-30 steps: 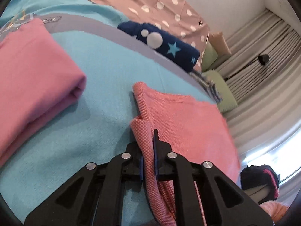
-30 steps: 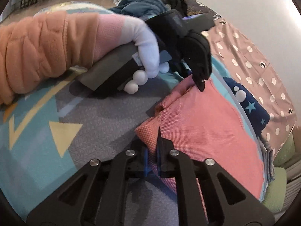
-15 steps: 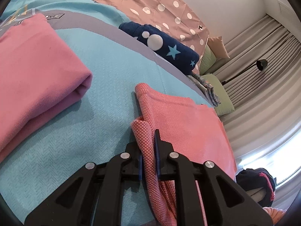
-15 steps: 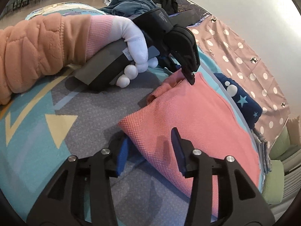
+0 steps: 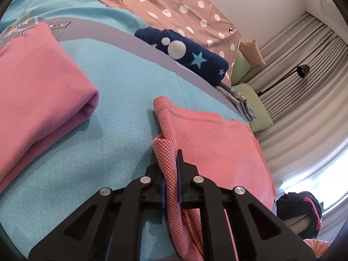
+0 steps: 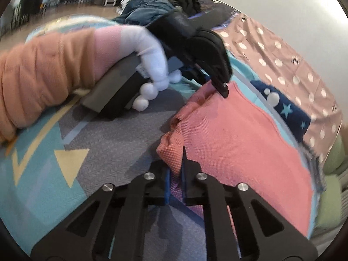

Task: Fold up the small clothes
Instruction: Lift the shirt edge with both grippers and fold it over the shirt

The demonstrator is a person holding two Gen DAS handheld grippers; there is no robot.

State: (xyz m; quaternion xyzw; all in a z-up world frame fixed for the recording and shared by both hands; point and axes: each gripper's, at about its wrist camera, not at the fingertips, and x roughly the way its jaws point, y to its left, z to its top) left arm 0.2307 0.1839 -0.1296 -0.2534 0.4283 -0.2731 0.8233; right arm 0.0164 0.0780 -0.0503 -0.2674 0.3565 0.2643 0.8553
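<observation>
Coral knit garment [image 5: 217, 143], folded flat on a turquoise-and-grey blanket [image 5: 121, 100] spread over a bed. Two of its corners on the near edge are bunched and lifted off the blanket.

Left tongs [image 5: 171, 163]: clamped on one bunched corner; the cloth passes between the blue pads and hangs down behind them. In the right wrist view these tongs [image 6: 221, 87] appear at the garment's far corner, tip down on the fabric, carried by a white-gloved hand [image 6: 152, 65] below an orange quilted sleeve [image 6: 41, 74].

Right tongs [image 6: 178, 165]: closing on the other bunched corner, the cloth pinched between the pads. This view is blurred.

Surroundings: a folded pink garment [image 5: 37, 91] lies on the blanket to the left, well apart from the coral one. A folded navy garment with stars and white dots [image 5: 187, 52] lies beyond, at the blanket's edge, against a brown polka-dot cloth [image 5: 169, 6]. Green cushions [image 5: 256, 106], grey curtains [image 5: 304, 69] and a black lamp [image 5: 302, 69] stand farther back.
</observation>
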